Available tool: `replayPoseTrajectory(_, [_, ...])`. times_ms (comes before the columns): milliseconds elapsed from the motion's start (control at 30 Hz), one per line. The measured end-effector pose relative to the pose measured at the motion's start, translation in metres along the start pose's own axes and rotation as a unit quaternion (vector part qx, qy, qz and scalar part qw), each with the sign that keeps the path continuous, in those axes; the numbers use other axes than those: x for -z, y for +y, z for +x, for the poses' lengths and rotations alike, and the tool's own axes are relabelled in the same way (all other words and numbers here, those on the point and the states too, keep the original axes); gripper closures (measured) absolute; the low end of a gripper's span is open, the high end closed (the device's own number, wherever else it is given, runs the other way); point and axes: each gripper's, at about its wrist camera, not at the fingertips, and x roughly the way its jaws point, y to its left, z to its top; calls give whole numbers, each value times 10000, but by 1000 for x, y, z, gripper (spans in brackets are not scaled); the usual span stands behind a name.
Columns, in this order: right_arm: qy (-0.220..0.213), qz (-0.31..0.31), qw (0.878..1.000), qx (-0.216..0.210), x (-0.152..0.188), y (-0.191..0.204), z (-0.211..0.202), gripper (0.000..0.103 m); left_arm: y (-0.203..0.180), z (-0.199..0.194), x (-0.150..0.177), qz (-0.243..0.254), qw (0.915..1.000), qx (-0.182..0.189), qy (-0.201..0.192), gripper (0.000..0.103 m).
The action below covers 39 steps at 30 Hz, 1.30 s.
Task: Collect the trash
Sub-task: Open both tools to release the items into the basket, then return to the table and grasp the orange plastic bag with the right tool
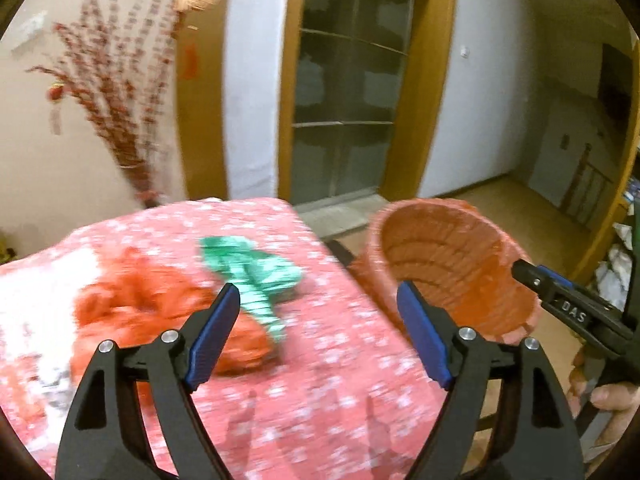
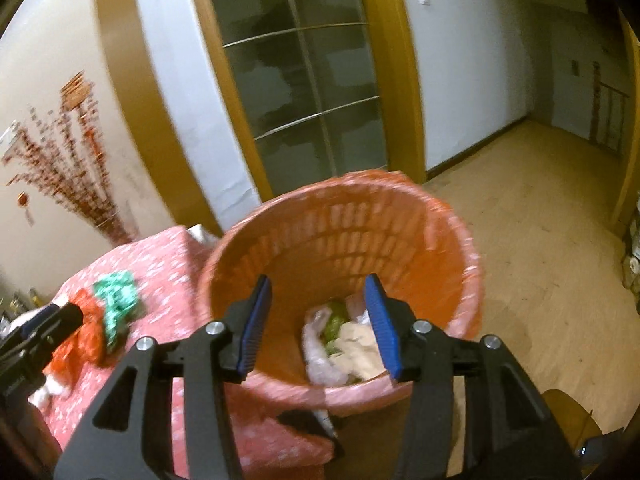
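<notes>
Lettering: "DAS" reads on your right gripper (image 1: 520, 268), seen from the left wrist.
Left gripper (image 1: 320, 322): released, jaws wide, nothing between, over the red tablecloth (image 1: 312, 400).
Right gripper: parted, empty, above the orange basket (image 2: 280, 236).
Trash: green wrapper (image 1: 256, 268) and red wrapper (image 1: 132, 300) lie on the cloth.
Right wrist only: crumpled scraps (image 2: 340, 344) inside the basket.

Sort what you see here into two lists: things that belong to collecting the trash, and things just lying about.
Belongs to the job:
- green wrapper
- red wrapper
- orange basket
- trash in the basket

Just about:
- red branch decoration
- glass door
- tablecloth
</notes>
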Motion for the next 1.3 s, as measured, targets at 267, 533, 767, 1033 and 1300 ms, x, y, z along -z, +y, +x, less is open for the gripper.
replayPoseTrajectory(267, [231,-462,9965,-659,18,64,-2,55,77,-44,13,-375,9943,-924,-387,20])
replayPoseTrajectory(533, [490,-980,9847,-1354,35,139,0,55,153,-87,36,-983,9778,-1715,-703,18])
replayPoseTrajectory(767, [734,-1392,9684,-1936,52,209,0,55,196,-106,55,-1150,9643,-2290,-670,10])
replayPoseTrajectory(1033, [790,-1786,9583,-2089,64,281,13,55,226,-118,70,-1431,9566,-2454,-645,10])
replayPoseTrajectory(1300, [946,-1953,9552,-2011,70,318,36,55,244,-119,76,-1586,9555,-2421,-575,10])
